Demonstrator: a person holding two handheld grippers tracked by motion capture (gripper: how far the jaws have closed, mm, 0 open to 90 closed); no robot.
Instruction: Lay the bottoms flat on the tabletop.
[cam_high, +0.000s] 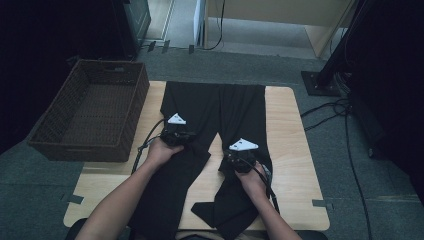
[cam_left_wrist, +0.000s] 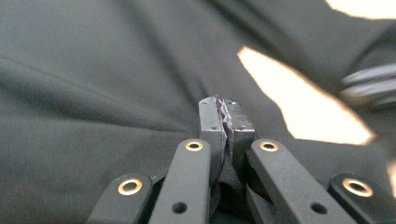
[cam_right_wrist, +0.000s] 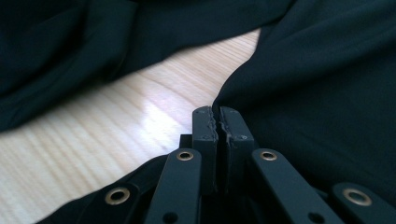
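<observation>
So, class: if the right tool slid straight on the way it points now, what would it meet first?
The right tool is shut at the inner edge of the black trousers; straight ahead lies that cloth edge beside bare wooden table, though depth is unclear.

A light wooden table (cam_high: 290, 130) carries black trousers (cam_high: 200, 107) spread flat and a brown wicker basket (cam_high: 92, 110) at its left edge.

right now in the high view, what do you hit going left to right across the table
wicker basket → left tool on the left leg of the black trousers → bare strip of table between the legs → right tool on the right leg → bare table edge
</observation>
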